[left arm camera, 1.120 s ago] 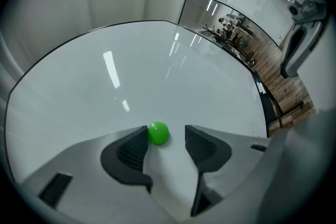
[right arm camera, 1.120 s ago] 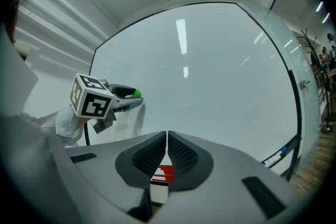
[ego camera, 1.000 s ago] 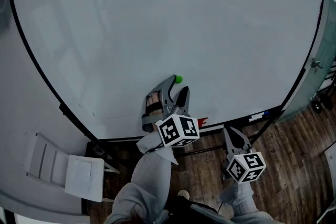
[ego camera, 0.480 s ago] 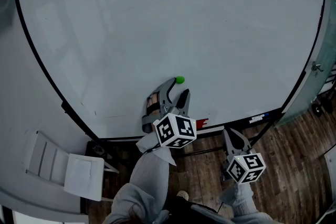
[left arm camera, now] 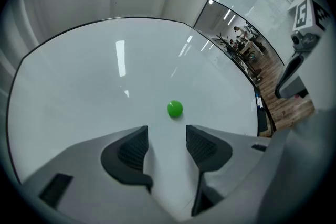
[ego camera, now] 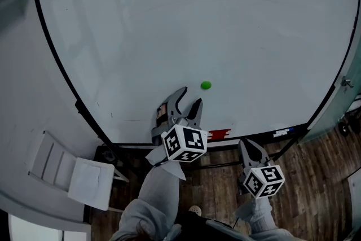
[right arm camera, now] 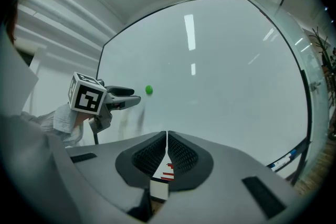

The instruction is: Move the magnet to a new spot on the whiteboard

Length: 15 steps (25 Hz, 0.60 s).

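Since half a sec ago the left gripper [ego camera: 190,96] has come back off the magnet [ego camera: 206,85], which was right at its upper tip before & now sits alone on the whiteboard [ego camera: 197,20], just past the tips, low on the board & a bit right of centre. Hard to see: the board's top and right edges are cut off in the head view, the hands are hidden under the marker cubes w/ only grey sleeves [ego camera: 163,189] showing, and a small red-and-white thing [ego camera: 220,134] on the board's bottom ledge is too small to make out. In the left gripper view the left gripper [left arm camera: 166,131] has its jaws apart w/ a moderate gap, nothing but bare board [left arm camera: 105,86] btw them, the green magnet [left arm camera: 175,108] just ahead of the gap & not touching either pad. The right gripper [ego camera: 245,144] hangs lower, below the ledge, well apart from the magnet. In its own view the right gripper [right arm camera: 166,136] is closed, pads together w/ only a hairline slit, gripping nothing; the board [right arm camera: 226,76] & magnet [right arm camera: 149,89] lie far ahead.
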Motion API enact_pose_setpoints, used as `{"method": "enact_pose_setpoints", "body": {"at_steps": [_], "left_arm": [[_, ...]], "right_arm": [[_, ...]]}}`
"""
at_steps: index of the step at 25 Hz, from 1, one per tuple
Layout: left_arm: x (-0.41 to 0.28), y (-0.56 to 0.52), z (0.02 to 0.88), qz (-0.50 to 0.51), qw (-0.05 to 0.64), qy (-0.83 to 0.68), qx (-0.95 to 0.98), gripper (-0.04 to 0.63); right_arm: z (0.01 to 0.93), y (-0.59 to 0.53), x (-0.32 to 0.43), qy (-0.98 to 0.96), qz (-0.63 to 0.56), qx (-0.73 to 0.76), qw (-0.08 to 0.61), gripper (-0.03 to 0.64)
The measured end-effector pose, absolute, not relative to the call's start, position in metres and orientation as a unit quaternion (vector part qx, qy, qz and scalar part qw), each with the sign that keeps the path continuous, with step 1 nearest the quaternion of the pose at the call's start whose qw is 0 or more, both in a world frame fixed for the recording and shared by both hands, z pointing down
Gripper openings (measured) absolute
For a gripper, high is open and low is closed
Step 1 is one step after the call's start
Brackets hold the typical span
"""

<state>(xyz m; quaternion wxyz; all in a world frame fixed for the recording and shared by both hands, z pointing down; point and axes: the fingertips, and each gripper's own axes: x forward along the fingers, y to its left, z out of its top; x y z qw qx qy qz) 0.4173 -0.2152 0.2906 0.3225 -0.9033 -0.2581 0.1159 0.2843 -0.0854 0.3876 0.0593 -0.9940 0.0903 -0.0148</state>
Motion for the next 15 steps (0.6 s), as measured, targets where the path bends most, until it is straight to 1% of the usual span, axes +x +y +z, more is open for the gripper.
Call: {"method": "enact_pose_setpoints", "body": {"at_steps": [10, 15], "left_arm": [[0.429, -0.286, 0.313, 0.071, 0.255, -0.235, -0.935, 0.231], [0.431, -0.313, 0.331, 0.044, 0.195, -0.246, -0.948, 0.232]], "right_arm": [[0.390, -0.118, 0.304, 0.126, -0.023, -0.990, 0.056, 0.034], [0.392, -0.130, 0.316, 0.138, -0.025, -0.989, 0.050, 0.034]]}}
